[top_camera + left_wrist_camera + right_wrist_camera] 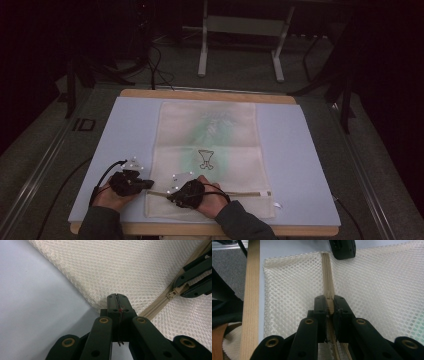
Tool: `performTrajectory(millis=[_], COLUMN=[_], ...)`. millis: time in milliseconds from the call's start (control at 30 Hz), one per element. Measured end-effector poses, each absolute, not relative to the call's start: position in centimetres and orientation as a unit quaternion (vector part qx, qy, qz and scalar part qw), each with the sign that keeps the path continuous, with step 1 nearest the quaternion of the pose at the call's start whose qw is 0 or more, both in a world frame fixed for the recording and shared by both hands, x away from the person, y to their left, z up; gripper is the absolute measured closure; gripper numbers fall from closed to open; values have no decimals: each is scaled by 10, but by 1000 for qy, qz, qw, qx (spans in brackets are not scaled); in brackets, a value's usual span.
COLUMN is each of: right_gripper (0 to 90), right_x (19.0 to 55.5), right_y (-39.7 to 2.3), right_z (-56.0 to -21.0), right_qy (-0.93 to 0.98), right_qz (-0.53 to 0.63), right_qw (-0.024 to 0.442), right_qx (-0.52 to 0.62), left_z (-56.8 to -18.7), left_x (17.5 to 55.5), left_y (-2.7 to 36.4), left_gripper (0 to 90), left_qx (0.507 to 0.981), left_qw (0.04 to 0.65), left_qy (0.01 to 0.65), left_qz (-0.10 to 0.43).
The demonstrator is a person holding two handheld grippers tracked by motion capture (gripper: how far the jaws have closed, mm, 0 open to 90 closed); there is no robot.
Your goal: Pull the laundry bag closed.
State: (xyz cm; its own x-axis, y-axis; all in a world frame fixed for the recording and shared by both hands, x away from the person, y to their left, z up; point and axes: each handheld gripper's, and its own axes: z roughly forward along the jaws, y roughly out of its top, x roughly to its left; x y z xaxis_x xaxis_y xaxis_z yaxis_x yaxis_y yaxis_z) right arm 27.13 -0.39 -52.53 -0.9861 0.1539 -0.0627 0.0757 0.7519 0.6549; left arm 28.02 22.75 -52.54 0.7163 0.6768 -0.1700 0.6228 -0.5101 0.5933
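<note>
A cream mesh bag (207, 135) lies flat on the pale blue mat (295, 150), with a tan zipper (245, 193) running across its near end. My left gripper (149, 184) is shut on the bag's left edge (100, 280), right beside the zipper's end, and its jaws (117, 302) pinch the mesh. To its right, my right gripper (171, 195) is shut on the zipper pull (329, 303), astride the zipper tape (327, 272). In the left gripper view, the right gripper's jaws hold the pull (175, 292) at the upper right.
The mat rests on a wooden table (210, 95) whose near edge (249, 302) runs close to the bag's end. A small outline drawing (205, 159) and a green shape show through the mesh. Metal stand legs (202, 50) stand on the floor beyond the table.
</note>
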Motion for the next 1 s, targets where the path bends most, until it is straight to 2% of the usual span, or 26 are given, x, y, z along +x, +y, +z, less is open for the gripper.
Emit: performTrajectory(millis=[1000], right_gripper=[822], right_x=[268], right_y=[-15], right_z=[-523], right_qy=[938], right_qz=[337], right_qw=[64], right_qx=[58], left_z=[-525], left_x=[281], left_y=[227], left_gripper=[899], left_qx=[867], left_qw=[322], left_qy=[379], left_qz=[39])
